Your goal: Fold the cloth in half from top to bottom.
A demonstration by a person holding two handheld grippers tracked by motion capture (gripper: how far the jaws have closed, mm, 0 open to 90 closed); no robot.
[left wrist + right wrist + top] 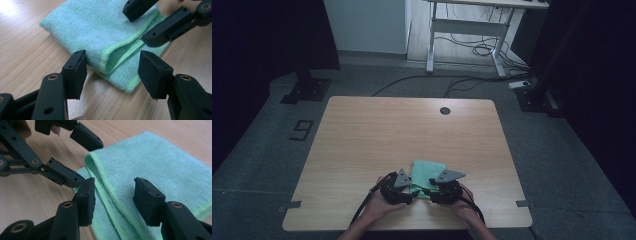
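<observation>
A folded mint-green cloth (428,169) lies on the wooden table (387,130) near its front edge. My left gripper (413,193) sits at the cloth's near left corner. In the left gripper view its jaws stand open (112,67) on either side of the cloth's (95,25) folded hem, with gaps on both sides. My right gripper (430,193) faces it from the right. Its jaws are open (113,195) above the cloth's (150,162) bright green border, not pressing it. Each gripper view also shows the other gripper: the right gripper (136,26) and the left gripper (90,163), both open.
A round cable hole (445,110) sits near the table's far edge. Behind the table stands a white desk frame (472,30) with cables on the floor. Dark stand bases (307,90) flank the table, and a "9" mark (302,129) is on the floor at left.
</observation>
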